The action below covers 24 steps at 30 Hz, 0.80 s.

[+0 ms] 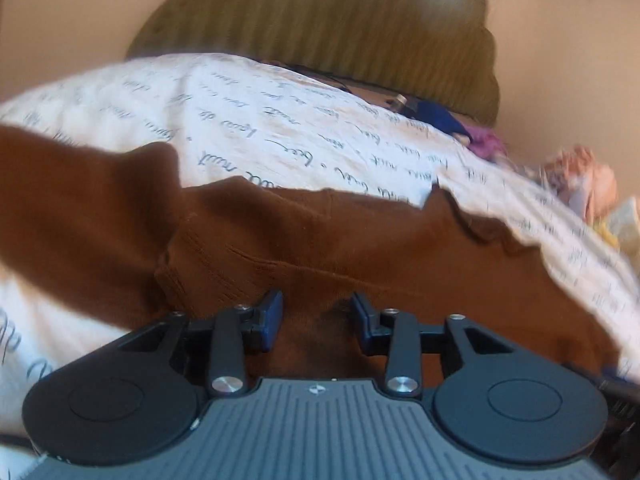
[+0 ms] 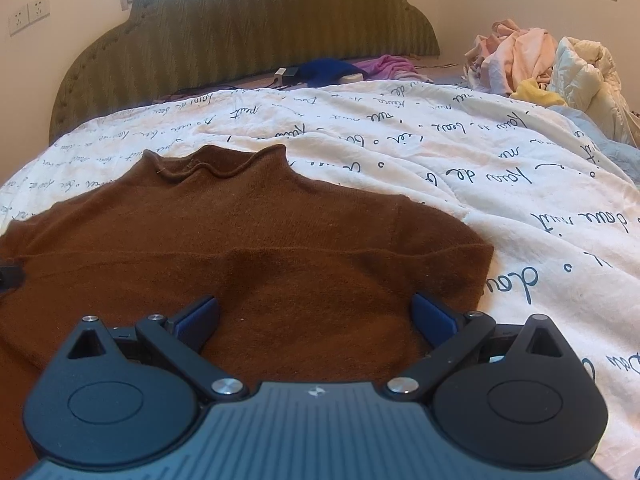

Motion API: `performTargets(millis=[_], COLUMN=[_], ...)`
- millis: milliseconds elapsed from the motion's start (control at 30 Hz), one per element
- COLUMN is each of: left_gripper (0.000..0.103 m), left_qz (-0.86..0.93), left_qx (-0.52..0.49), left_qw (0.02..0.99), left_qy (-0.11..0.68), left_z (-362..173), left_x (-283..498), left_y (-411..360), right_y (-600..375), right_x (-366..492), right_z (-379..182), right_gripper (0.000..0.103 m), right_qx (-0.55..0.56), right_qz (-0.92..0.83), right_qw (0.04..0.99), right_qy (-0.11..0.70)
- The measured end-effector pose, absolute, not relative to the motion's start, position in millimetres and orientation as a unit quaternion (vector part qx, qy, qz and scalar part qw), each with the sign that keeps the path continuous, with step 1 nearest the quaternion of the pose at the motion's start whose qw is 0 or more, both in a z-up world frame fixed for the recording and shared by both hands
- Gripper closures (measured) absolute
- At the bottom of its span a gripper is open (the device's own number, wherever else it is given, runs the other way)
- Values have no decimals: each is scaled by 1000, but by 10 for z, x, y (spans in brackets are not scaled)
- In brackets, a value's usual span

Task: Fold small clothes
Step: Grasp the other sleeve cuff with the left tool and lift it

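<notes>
A brown knit sweater (image 2: 248, 248) lies flat on the white quilt with script print (image 2: 460, 160), collar toward the headboard, its lower part folded up over the body. My right gripper (image 2: 316, 316) is wide open, low over the sweater's folded part, holding nothing. In the left wrist view, which is blurred, the same sweater (image 1: 320, 248) fills the middle, one sleeve reaching left. My left gripper (image 1: 317, 316) is partly open just over the brown fabric, with nothing clamped between its blue pads.
A green padded headboard (image 2: 248, 28) stands at the far end. Blue and purple clothes (image 2: 344, 68) and a charger lie near it. A pile of pink, yellow and cream laundry (image 2: 540, 64) sits at the far right. Wall sockets (image 2: 28, 14) are on the left.
</notes>
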<state>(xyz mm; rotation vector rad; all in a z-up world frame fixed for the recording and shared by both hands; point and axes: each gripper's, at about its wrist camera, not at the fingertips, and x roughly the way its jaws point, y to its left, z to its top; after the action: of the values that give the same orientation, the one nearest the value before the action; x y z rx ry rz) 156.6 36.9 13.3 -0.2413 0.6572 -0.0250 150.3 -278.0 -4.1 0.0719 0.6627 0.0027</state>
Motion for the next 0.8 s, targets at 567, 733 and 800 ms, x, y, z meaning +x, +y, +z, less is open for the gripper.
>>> performTargets(millis=[567, 733, 800], left_gripper=[18, 21, 25], left_qz=[245, 228, 219], left_qx=[-478, -567, -534], left_qw=[839, 781, 805], left_qy=[91, 130, 139], left_z=[632, 416, 419], left_x=[656, 969, 1115], left_y=[3685, 4395, 4336], right_y=[-2826, -2839, -2834], right_x=[1464, 1457, 1457], right_z=[-17, -15, -12], right_gripper=[0, 0, 0], right_qx=[51, 55, 54], right_qz=[7, 8, 8], right_qw=[947, 947, 947], right_qy=[317, 315, 316])
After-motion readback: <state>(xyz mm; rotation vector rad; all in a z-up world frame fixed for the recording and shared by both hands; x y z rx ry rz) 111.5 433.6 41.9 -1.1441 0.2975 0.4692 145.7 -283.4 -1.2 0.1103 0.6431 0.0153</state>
